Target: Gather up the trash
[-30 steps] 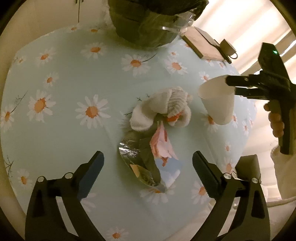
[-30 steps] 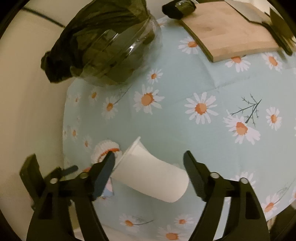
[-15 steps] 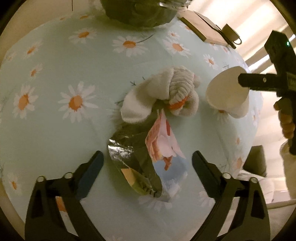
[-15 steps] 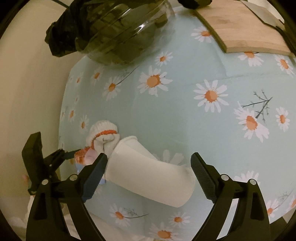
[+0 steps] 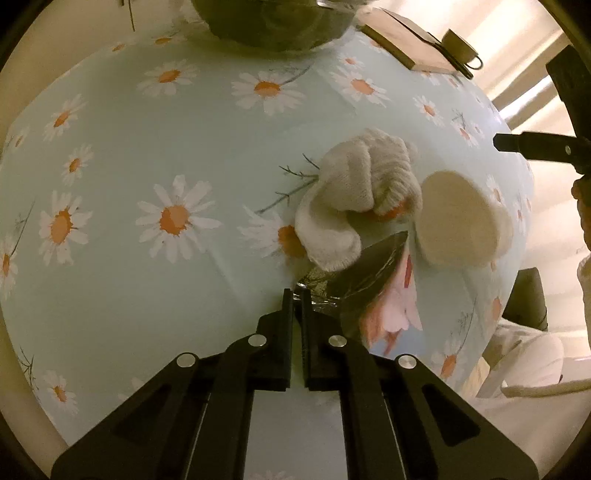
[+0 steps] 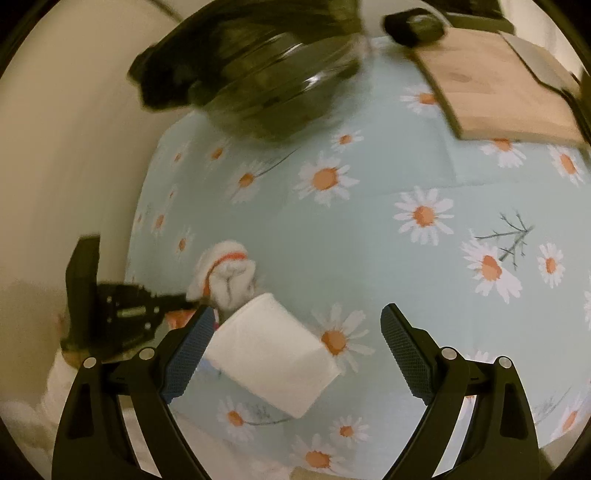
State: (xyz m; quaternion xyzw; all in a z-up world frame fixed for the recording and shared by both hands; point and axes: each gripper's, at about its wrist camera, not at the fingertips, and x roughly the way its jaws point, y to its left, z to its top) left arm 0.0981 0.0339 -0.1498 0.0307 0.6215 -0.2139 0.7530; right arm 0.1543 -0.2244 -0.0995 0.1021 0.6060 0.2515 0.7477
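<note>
left wrist view: the left gripper [image 5: 297,295] has its fingers pinched narrow on the near corner of a foil wrapper [image 5: 364,266], which runs from the tips toward 2 o'clock, its long axis slanting that way, its far end tucked under a rolled sock [image 5: 354,192] at 1 o'clock. a paper cup [image 5: 460,218] lies on its side at 2 o'clock, touching the sock. a bowl lined with a dark bag [image 5: 277,22] sits at 12 o'clock, well apart, with bare desk [image 5: 147,129] between; lifting the wrapper back and up looks like the free path.

right wrist view: the right gripper [image 6: 297,354] holds its fingers wide, not touching the cup [image 6: 271,360], which lies between them nearer the 9 o'clock finger, its long axis from 10 to 4 o'clock. this hand is nearer the cup. the bag [image 6: 258,74] is at 12 o'clock, a wooden board [image 6: 506,88] at 1 o'clock, and the desk edge runs close at 6 o'clock.
</note>
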